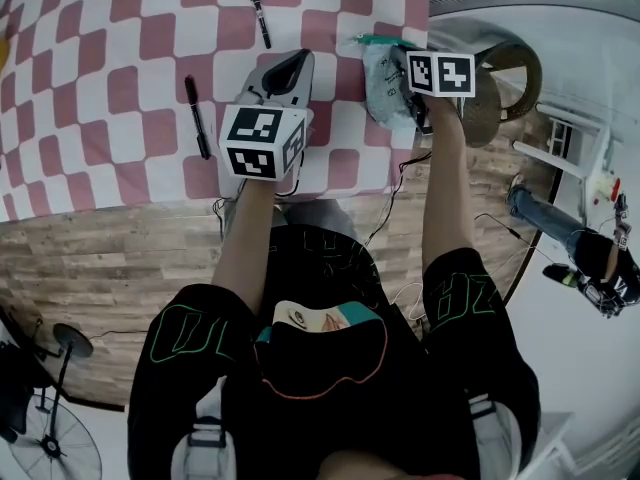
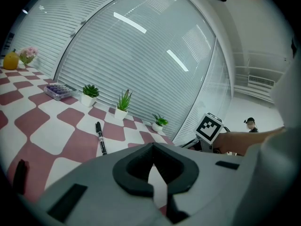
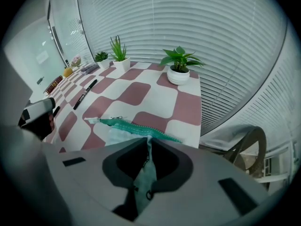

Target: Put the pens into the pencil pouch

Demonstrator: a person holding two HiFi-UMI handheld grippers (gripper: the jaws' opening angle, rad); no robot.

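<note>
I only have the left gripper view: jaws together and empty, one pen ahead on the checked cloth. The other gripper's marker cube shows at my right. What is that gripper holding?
Observer: The right gripper is closed on a fold of the teal pencil pouch.
Operator: Where does the pouch lie?
Observer: In the head view it lies by the right edge of the table, to the right of the left gripper.
Operator: Any pens besides the one I see?
Observer: Yes, a second black pen lies on the table to the left of the left gripper.
</note>
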